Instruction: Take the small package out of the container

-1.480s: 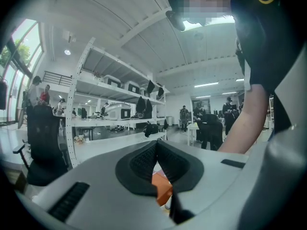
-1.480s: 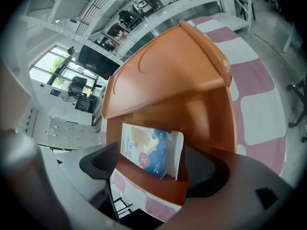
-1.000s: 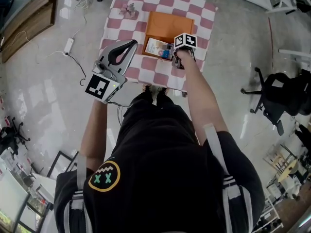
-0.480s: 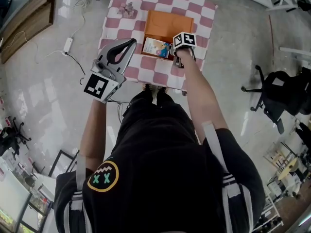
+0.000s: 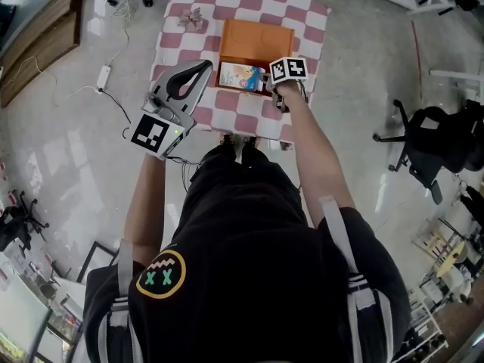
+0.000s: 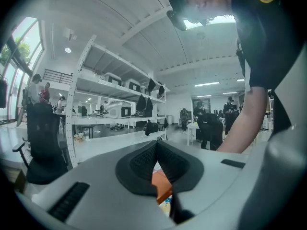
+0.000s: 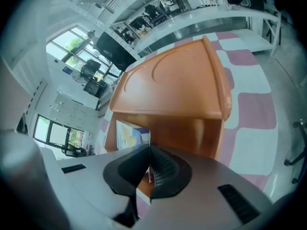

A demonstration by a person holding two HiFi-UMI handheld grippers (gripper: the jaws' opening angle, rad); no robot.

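**Right Gripper Clamped on Package**

The left gripper (image 5: 206,67) is held aside at the checked table's (image 5: 240,117) left, jaws together and empty, likely keeping access clear. The small package (image 5: 240,75) sits in the orange container's (image 5: 257,40) near end. The right gripper (image 5: 266,82) has just closed on its edge, a pinch only the right gripper view shows.

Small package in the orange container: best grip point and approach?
Best bet: pinch its thin right-hand edge, coming from the near side, angled down. The small package is flat and sits at the near end of the orange container, with that edge exposed. The right gripper has just closed on it there.
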